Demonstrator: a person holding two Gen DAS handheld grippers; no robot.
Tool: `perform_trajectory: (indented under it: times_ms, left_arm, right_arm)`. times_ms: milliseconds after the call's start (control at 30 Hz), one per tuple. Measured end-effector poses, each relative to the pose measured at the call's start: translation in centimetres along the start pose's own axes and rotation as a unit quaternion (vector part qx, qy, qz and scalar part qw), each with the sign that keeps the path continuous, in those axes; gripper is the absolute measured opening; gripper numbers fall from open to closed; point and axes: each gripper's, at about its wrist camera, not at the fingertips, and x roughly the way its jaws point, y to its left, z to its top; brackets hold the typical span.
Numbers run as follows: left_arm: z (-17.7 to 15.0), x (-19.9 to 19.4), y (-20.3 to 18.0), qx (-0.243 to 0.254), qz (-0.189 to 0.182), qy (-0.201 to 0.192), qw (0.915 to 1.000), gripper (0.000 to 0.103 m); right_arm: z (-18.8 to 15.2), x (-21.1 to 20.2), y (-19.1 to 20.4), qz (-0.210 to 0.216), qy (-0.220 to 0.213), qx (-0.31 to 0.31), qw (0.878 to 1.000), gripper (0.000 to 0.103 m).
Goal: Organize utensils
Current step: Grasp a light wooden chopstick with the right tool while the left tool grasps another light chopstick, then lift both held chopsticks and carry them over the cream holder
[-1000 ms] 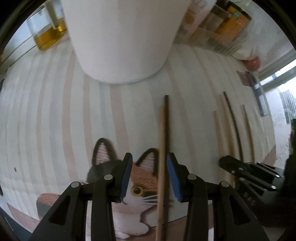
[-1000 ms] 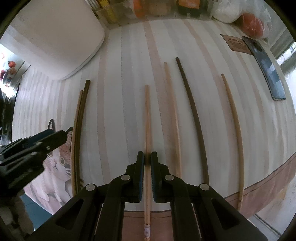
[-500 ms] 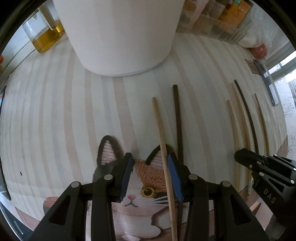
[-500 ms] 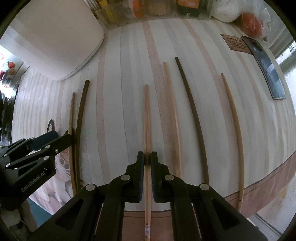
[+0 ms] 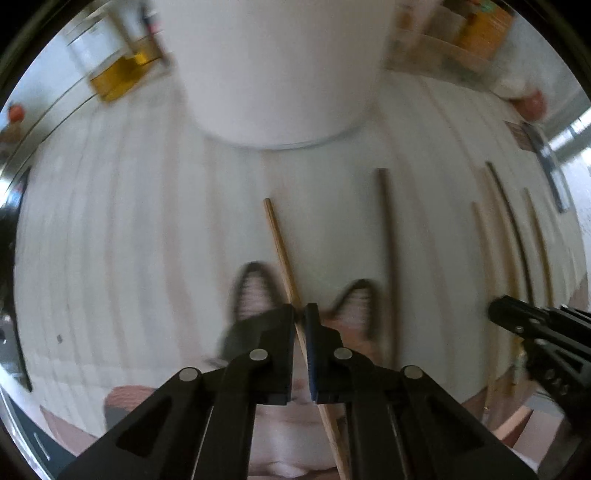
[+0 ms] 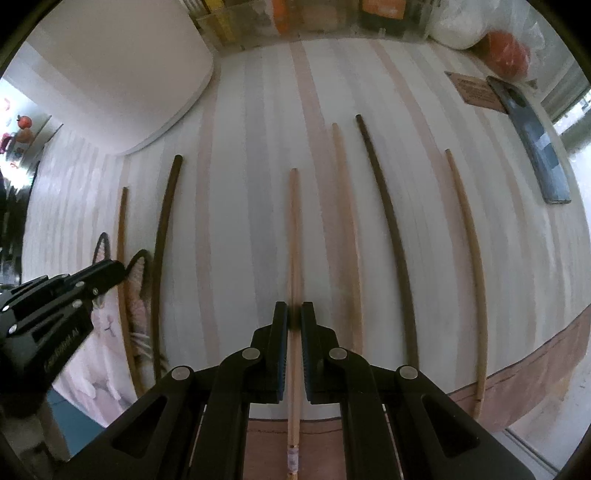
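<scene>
Left tool [image 5: 300, 314] points straight down and its jaws are pinched on a light wooden chopstick [image 5: 281, 248], the stick running between the pads and angling away up and to the left. Just under that tool sits a cat-face mat [image 5: 356, 301], its two ears poking out either side of the jaws, all of it blurred. Just to the right lies a dark brown chopstick [image 5: 388, 251], flat on the striped cloth [image 5: 147, 229] that covers the surface, its near end crossing the mat's edge. Over on the right, the right tool [image 6: 293, 314] is pressed together on a pale chopstick [image 6: 293, 229], the stick passing straight between the pads with its decorated near end sticking out over the cloth's pinkish border. Beside it to the right, apart from one another, lie a light tan chopstick [image 6: 345, 206], then a dark chopstick [image 6: 384, 206], then another tan chopstick [image 6: 465, 229] at the outer side. Farther back on the left a large white container [image 5: 273, 66] stands on the cloth. A dark phone [image 6: 532, 136] and a small brown card [image 6: 474, 90] rest at the far right, with an orange object in a clear bag [image 6: 508, 53] behind them. Along the far edge stands a row of boxes and packets [image 6: 295, 18], too blurred to name
</scene>
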Motion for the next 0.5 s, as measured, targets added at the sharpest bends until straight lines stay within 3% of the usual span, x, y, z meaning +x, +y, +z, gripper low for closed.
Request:
perform_trajectory:
  times_ms: [200, 500]
  left_arm:
    - [-1.3, 0.1, 5.8, -0.043, 0.014, 0.008, 0.9990, 0.004]
    - [-2.5, -0.1, 9.7, -0.054, 0.008, 0.015, 0.9984, 0.009]
  right_arm:
    - [0.2, 0.5, 1.1, 0.027, 0.022, -0.017, 0.999, 0.007]
    - [1.1, 1.1, 3.1, -0.008, 0.064, -0.063, 0.996, 0.007]
